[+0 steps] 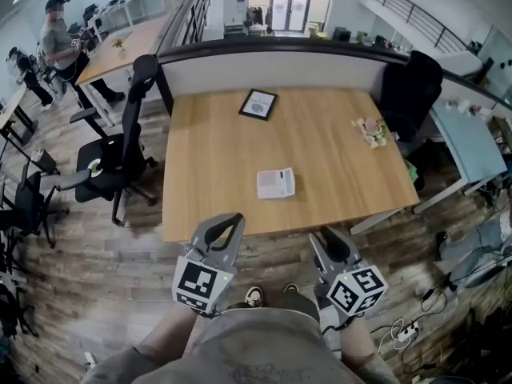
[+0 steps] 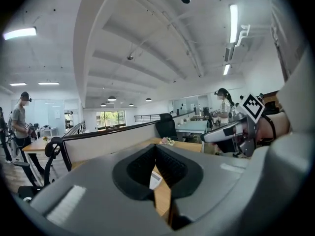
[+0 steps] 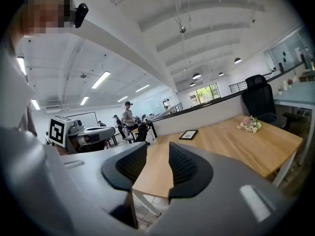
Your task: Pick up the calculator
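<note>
A white calculator (image 1: 276, 183) lies flat on the wooden table (image 1: 216, 158), near its front edge and right of centre. Both grippers hang in front of that edge, above the floor and short of the calculator. My left gripper (image 1: 238, 217) has its fingertips meeting, with nothing held; in the left gripper view (image 2: 155, 146) a sliver of the calculator (image 2: 155, 180) shows through the slot below the tips. My right gripper (image 1: 326, 237) stands open and empty, and the table (image 3: 231, 144) shows through the gap of its jaws (image 3: 157, 149). The calculator is hidden in the right gripper view.
On the table are a black picture frame (image 1: 258, 104) at the back and a small bunch of flowers (image 1: 370, 132) at the right. Black office chairs stand at the left (image 1: 120, 154) and at the right rear (image 1: 410, 86). A partition (image 1: 280, 69) closes the far side. Cables (image 1: 408, 326) lie on the floor.
</note>
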Action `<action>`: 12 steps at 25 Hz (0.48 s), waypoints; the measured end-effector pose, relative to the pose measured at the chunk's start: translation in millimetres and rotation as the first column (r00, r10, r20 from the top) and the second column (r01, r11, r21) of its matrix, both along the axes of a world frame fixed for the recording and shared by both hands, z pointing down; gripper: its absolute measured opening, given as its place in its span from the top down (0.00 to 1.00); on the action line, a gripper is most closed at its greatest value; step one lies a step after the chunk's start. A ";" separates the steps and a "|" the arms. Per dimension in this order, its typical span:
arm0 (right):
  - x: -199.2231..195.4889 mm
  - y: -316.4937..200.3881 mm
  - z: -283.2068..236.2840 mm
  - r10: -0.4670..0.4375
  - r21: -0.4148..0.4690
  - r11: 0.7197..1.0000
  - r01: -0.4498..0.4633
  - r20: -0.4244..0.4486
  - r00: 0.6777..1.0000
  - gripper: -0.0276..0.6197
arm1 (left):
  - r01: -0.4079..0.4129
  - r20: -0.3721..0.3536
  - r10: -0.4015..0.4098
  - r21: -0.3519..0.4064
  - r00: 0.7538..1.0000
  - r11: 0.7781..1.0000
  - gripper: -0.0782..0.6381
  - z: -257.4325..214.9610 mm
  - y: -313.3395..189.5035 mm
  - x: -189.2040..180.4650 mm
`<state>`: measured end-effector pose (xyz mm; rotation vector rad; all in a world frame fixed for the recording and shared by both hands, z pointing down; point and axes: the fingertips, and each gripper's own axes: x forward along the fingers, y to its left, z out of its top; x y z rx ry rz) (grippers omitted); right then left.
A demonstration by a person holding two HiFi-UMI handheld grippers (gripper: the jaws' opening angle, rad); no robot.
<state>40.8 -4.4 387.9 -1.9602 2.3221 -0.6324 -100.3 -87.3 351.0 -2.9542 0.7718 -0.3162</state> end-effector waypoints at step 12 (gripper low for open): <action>54.1 -89.0 56.6 -0.063 -0.106 0.992 0.075 0.113 0.992 0.77 | 0.084 0.061 -0.081 -0.049 0.995 0.995 0.89 37.3 -71.8 41.4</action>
